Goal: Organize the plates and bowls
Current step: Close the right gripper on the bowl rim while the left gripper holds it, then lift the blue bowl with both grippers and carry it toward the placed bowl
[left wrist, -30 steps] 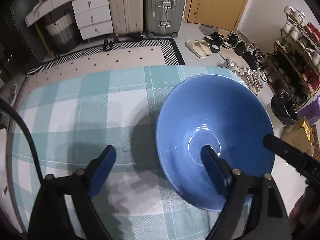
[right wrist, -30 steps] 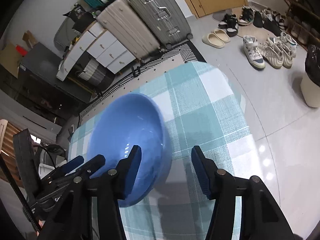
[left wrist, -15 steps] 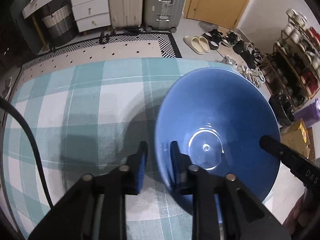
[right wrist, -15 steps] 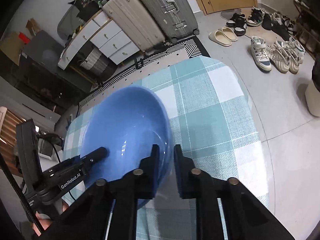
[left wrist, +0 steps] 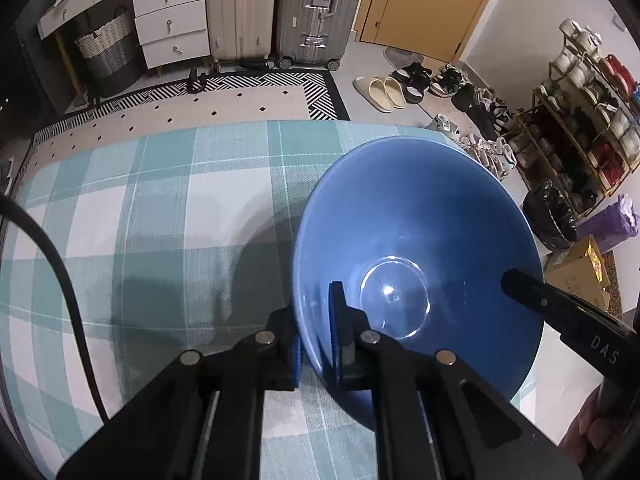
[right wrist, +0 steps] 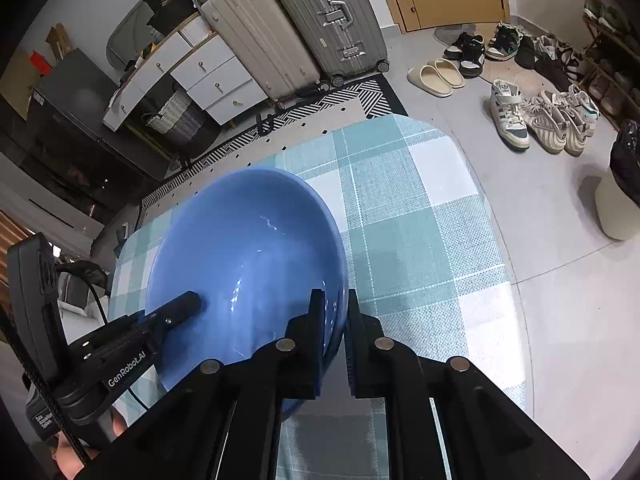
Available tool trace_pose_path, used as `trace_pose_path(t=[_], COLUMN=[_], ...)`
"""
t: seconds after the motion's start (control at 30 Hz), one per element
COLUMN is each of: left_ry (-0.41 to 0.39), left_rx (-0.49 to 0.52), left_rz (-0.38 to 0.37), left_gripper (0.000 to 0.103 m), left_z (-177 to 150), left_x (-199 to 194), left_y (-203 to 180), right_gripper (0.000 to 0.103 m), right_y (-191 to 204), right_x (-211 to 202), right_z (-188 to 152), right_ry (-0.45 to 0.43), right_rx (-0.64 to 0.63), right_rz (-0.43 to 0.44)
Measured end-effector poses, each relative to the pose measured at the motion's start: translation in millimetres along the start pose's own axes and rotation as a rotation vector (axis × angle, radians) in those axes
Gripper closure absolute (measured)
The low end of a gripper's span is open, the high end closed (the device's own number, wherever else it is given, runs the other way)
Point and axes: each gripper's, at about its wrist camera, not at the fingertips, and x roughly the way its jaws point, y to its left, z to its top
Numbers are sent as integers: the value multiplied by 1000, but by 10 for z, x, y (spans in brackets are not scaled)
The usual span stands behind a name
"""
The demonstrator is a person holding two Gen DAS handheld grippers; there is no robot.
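Observation:
A deep blue bowl is near the right end of a table with a teal checked cloth. My left gripper pinches its left rim, one finger inside and one outside, jaws closing the last bit. My right gripper does the same on the opposite rim, its jaws also closing with the wall between the pads. Each gripper shows in the other's view: the right gripper, the left gripper. Whether the bowl still rests on the cloth, I cannot tell.
The table's rounded edge lies just beyond the bowl, with tiled floor below. Suitcases, white drawers, a patterned rug, scattered shoes, a shoe rack and a black-bagged bin stand around. A black cable crosses the cloth at left.
Both grippers went from wide open around the bowl's rim to shut on it, the left on the left rim, the right on the right rim. The hands barely moved.

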Motion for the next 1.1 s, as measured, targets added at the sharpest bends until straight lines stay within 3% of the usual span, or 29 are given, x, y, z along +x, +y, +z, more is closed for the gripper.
trace_pose_path(t=[0.57,0.87,1.1], left_ry=[-1,28,38], left_rx=[-4,-40,-5], left_rz=[12,10,36], left_gripper=[95,95,94], left_z=[-276,-653,-958], left_x=[-152,-312,-508], left_y=[52,195,240], right_gripper=[95,95,95], right_y=[45,189,308], right_x=[-72,-234,-307], right_z=[-233,-587,-930], right_ry=[47,75,113], right_rx=[5,6,8], right_rz=[20,45,60])
